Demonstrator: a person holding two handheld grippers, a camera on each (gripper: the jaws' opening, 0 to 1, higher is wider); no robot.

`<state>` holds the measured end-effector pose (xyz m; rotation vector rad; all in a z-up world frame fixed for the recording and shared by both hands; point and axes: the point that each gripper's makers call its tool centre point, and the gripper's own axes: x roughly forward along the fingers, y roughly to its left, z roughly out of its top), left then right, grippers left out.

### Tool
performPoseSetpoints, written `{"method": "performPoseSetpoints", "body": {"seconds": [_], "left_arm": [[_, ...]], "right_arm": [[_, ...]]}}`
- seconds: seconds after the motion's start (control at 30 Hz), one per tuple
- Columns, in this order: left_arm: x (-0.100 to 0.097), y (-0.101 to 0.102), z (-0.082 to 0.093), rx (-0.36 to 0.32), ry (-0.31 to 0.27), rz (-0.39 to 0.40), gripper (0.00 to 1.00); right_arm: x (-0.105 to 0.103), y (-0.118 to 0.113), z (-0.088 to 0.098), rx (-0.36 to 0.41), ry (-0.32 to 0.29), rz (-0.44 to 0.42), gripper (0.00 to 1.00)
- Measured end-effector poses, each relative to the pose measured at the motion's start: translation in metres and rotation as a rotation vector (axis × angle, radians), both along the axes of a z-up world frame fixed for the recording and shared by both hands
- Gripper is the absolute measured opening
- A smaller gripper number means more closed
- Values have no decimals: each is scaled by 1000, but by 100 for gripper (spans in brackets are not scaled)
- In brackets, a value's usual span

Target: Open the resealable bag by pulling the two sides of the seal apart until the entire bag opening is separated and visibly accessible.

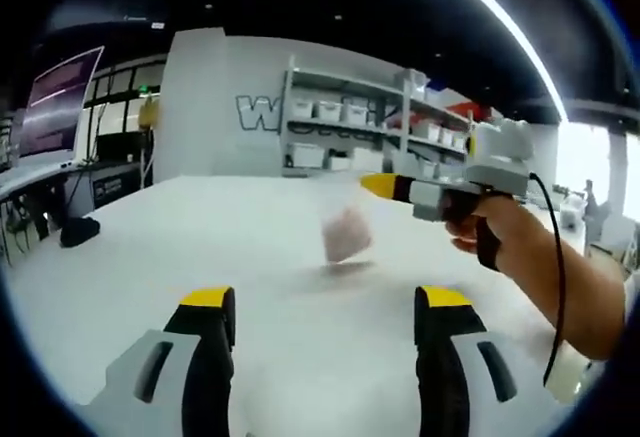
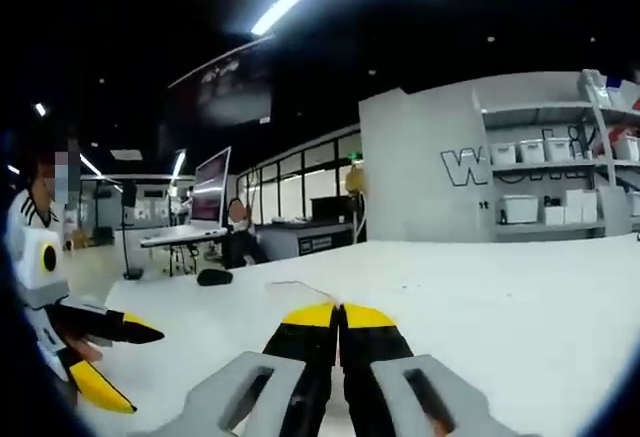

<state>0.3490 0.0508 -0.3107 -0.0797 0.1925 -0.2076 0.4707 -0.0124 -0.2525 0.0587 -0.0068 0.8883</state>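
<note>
A clear resealable bag (image 1: 346,229) with something pinkish inside hangs blurred just over the white table (image 1: 200,247), its shadow right beneath it. My right gripper (image 1: 381,186) comes in from the right, held by a hand (image 1: 492,229), with its yellow tip at the bag's top corner. In the right gripper view its jaws (image 2: 340,313) are pressed together, and a thin clear edge (image 2: 292,286) runs out from the tips. My left gripper (image 1: 325,299) stands open in front of the bag, a short way off. It also appears open in the right gripper view (image 2: 116,361).
A small black object (image 1: 78,229) (image 2: 213,277) lies on the table's far left. Behind the table stand a white wall with shelves of white bins (image 1: 340,117) (image 2: 545,197) and a desk with a monitor (image 1: 55,102) (image 2: 212,185).
</note>
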Motion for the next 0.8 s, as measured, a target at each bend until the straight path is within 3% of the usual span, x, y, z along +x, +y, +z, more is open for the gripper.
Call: {"method": "performPoseSetpoints", "body": {"seconds": [0.8], "left_arm": [[-10,-17,3,-28,-1,-47,69]], "right_arm": [[-50,-8,7,13,-26,49,0]]}}
